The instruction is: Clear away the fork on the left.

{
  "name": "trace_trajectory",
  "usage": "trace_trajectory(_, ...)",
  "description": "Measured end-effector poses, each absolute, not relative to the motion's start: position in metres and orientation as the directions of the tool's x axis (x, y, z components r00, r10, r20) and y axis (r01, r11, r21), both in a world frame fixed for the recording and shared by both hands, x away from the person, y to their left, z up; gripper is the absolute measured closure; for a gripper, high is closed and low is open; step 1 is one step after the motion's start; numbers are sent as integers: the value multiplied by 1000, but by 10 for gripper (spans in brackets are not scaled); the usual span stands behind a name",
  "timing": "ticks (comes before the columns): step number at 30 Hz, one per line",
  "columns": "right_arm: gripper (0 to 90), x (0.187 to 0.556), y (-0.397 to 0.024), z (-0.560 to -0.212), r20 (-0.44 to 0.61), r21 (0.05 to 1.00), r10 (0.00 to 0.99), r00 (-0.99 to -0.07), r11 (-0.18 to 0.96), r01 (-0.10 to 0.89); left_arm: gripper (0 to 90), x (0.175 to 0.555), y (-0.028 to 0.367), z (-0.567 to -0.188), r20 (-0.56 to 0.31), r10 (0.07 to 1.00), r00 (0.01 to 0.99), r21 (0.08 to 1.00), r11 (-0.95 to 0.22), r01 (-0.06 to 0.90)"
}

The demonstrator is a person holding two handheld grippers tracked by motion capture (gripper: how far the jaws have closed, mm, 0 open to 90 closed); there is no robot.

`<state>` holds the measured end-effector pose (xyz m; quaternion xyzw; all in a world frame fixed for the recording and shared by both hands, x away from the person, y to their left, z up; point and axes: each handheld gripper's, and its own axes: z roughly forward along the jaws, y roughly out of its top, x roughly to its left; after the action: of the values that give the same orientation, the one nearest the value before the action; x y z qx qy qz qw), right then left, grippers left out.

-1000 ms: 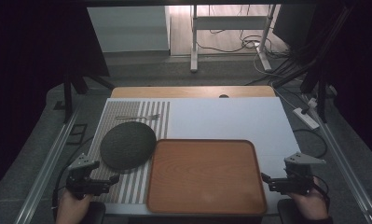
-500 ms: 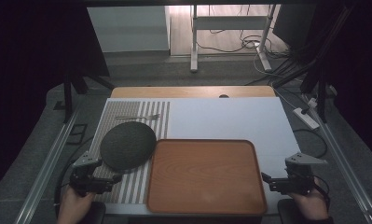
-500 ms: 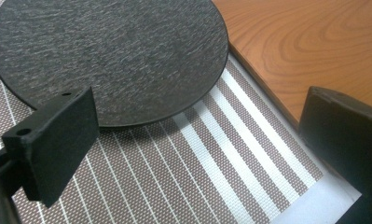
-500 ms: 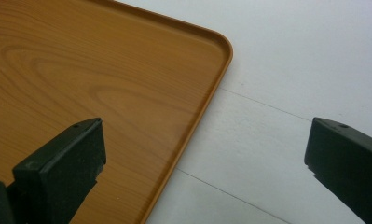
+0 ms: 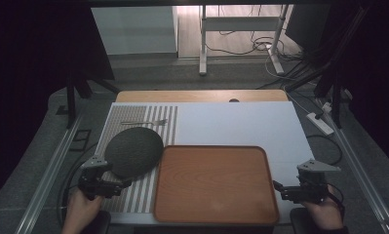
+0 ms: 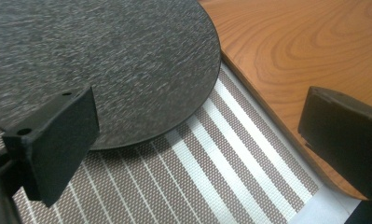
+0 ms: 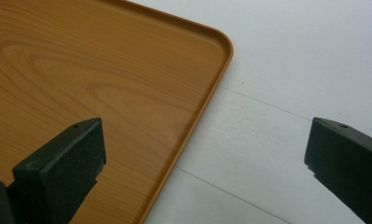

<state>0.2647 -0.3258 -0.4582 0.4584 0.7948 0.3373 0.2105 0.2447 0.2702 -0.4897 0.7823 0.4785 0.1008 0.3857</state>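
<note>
Plate (image 5: 133, 151) — dark grey and round — lies flat on the striped mat (image 5: 141, 195) at about nine o'clock on the table (image 5: 241, 124), its right edge just beside the wooden tray (image 5: 214, 183). A fork (image 5: 144, 122) rests on the mat beyond it, toward eleven o'clock. At seven o'clock the left gripper (image 5: 126, 183) points at the plate's near edge, jaws spread wide and holding nothing; in the left gripper view one jaw stands before the plate (image 6: 104, 60), the other before the tray (image 6: 286, 42). At five o'clock the right gripper (image 5: 276, 186) sits just beside the tray's right rim — wide open too, empty, straddling the tray's (image 7: 81, 70) corner.
</note>
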Motion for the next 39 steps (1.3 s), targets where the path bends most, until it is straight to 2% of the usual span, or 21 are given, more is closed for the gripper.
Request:
trace_trajectory(17, 0, 265, -325, -459, -29, 724, 869, -494, 359, 589, 0, 274, 273, -495, -190, 838, 511, 718, -236, 655)
trace_trajectory(39, 0, 266, -325, -459, -29, 720, 868, -495, 361, 592, 0, 326, 260, -498, -195, 837, 512, 678, -262, 687)
